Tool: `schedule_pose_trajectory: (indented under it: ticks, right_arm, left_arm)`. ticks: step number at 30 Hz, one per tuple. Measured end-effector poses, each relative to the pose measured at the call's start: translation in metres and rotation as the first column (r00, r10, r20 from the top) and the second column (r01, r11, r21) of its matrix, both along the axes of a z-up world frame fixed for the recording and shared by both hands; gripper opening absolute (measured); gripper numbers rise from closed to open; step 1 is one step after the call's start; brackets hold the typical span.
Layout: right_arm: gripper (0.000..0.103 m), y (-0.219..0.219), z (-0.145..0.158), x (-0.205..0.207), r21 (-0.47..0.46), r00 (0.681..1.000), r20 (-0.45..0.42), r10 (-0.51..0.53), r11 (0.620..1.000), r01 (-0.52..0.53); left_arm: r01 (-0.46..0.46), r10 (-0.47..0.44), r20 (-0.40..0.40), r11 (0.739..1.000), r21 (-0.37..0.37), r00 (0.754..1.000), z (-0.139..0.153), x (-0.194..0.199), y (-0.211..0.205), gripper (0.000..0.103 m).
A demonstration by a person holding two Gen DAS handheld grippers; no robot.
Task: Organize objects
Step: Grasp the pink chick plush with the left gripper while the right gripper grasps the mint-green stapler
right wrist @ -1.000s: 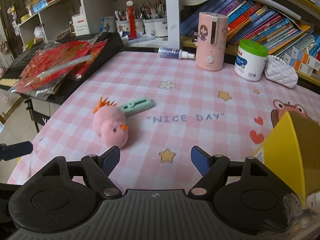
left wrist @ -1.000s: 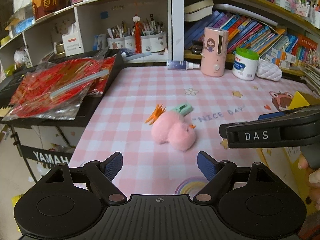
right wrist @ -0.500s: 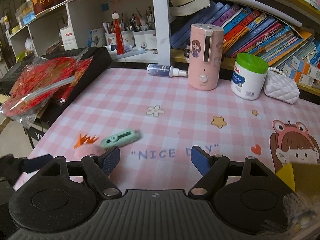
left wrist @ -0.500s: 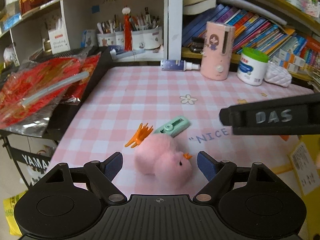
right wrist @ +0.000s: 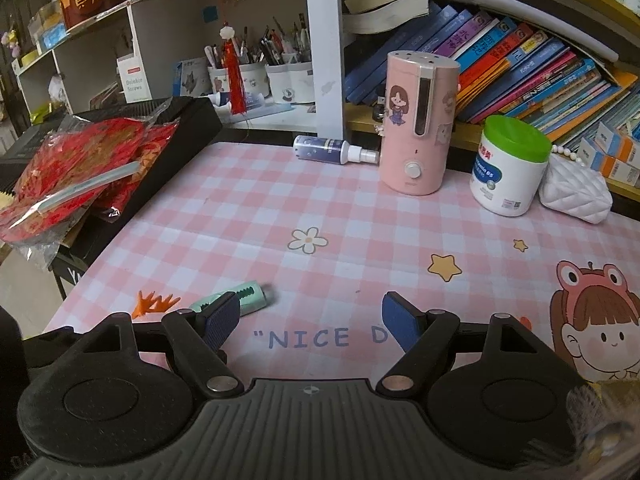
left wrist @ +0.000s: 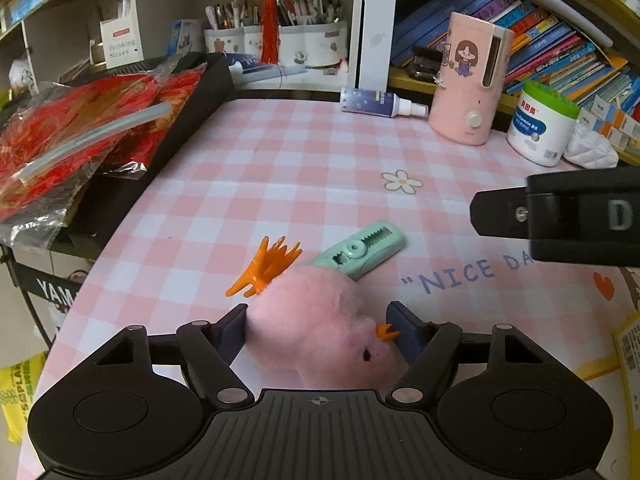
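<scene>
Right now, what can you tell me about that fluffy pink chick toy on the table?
The pink chick is a small plush of fuzzy fabric, with an orange beak, a black dot eye and a spiky orange crest. It lies on the pink checked tablecloth, its crest toward the shelves, just in front of a mint green correction tape. The left gripper straddles it; its jaws have just been closing and the blue pads look pressed into the fluff.

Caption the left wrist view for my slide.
Left gripper closing around a pink plush chick beside a green correction tape.
</scene>
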State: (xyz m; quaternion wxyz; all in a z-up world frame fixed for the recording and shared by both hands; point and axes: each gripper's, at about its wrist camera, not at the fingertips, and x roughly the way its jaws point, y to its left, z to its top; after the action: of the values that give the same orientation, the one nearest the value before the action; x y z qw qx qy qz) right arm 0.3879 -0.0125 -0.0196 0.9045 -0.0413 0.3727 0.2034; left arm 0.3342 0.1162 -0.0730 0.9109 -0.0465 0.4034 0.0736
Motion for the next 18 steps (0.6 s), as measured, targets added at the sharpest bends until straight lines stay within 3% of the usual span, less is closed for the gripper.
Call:
schedule_pose_trajectory:
  ticks: [10,18]
  right_arm:
    - [0.079,0.030,-0.013,0.009,-0.007,0.992,-0.020,0.123,0.992,-0.123]
    - [0.079,0.072,-0.042,0.019,-0.075,0.958,0.006,0.288,0.955,-0.286]
  left_arm:
    - [-0.114,0.115,0.009,0.990,-0.079,0.993,0.022,-0.058,0.041,0.073]
    - [-0.145,0.146,0.000,0.986,-0.081,0.989,0.028,-0.092,0.045,0.073]
